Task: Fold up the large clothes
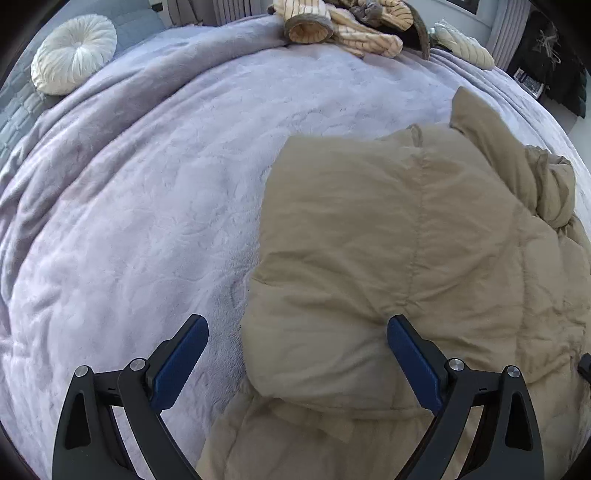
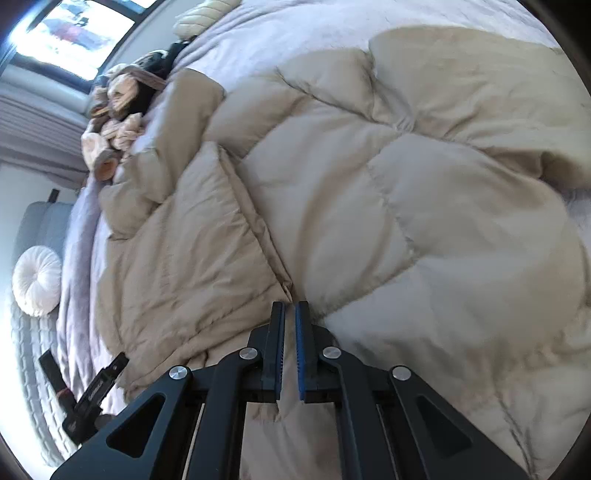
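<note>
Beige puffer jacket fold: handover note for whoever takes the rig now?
Left tongs: open, hovering over the left edge of the beige quilted puffer jacket, holding nothing.
Right tongs: nearly shut above the jacket's front seam; grip on fabric not confirmed.
Jacket lies on the lilac plush blanket, one side folded inward, sleeve bunched at far right.
Striped tan garment waits at the bed's far end.
Left: finish folding the jacket.

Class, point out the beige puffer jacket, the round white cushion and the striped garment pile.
beige puffer jacket (image 1: 369,229), left wrist view: on its folded quilted panel.
round white cushion (image 1: 75,53), left wrist view: on its buttoned centre.
striped garment pile (image 1: 351,26), left wrist view: on a cream striped fold.
</note>
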`<state>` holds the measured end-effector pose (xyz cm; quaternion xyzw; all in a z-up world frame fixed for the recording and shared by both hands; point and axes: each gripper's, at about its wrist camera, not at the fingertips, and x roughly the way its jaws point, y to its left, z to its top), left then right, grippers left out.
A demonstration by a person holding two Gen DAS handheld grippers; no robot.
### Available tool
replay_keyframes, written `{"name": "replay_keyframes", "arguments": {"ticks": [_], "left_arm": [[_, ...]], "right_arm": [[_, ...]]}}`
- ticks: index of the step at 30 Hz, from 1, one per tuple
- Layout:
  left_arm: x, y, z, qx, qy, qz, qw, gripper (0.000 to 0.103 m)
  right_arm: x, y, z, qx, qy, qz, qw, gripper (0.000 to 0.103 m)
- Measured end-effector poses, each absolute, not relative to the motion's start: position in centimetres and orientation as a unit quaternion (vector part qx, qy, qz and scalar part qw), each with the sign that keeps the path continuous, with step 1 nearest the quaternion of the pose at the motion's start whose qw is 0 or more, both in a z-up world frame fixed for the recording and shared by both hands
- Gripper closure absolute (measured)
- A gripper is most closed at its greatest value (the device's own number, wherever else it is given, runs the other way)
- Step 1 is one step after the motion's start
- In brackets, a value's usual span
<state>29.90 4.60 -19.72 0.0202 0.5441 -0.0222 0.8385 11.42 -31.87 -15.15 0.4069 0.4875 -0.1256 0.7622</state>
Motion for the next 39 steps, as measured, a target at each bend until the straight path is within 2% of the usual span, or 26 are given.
{"name": "replay_keyframes", "arguments": {"ticks": [1, 3, 5, 6, 9, 16, 25, 33, 34, 39], "left_arm": [[29.7, 4.3, -19.3, 0.022, 0.544, -0.027, 0.839, 0.006], [29.1, 3.6, -18.5, 0.027, 0.544, -0.035, 0.838, 0.006], [28.1, 2.3, -17.7, 0.037, 0.545, -0.043, 0.836, 0.006], [27.7, 1.7, -17.4, 0.038, 0.546, -0.05, 0.835, 0.006], [25.6, -0.4, -16.6, 0.037, 0.552, -0.082, 0.829, 0.006], [20.5, -7.4, -15.4, 0.037, 0.567, -0.164, 0.807, 0.006], [15.5, -16.6, -15.1, 0.072, 0.576, -0.225, 0.783, 0.006], [14.4, -20.5, -15.3, 0.065, 0.587, -0.226, 0.775, 0.006], [14.5, -20.9, -15.4, 0.064, 0.59, -0.226, 0.772, 0.005], [14.3, -22.9, -16.1, 0.079, 0.595, -0.231, 0.766, 0.006]], "right_arm": [[11.1, -32.0, -14.8, 0.407, 0.487, -0.118, 0.764, 0.092], [9.7, -32.2, -14.0, 0.406, 0.489, -0.106, 0.765, 0.083], [8.6, -32.4, -13.4, 0.408, 0.487, -0.103, 0.765, 0.053], [7.9, -32.5, -13.1, 0.411, 0.485, -0.103, 0.765, 0.049], [5.8, -33.3, -12.7, 0.425, 0.484, -0.109, 0.757, 0.048], [0.6, -36.3, -12.3, 0.472, 0.46, -0.13, 0.741, 0.022], [-5.5, -42.7, -12.4, 0.509, 0.417, -0.186, 0.729, 0.017], [-9.8, -47.5, -12.5, 0.519, 0.373, -0.246, 0.729, 0.015], [-10.1, -48.0, -12.5, 0.519, 0.366, -0.252, 0.73, 0.003], [-11.3, -51.0, -12.7, 0.518, 0.339, -0.281, 0.733, 0.0]]}}
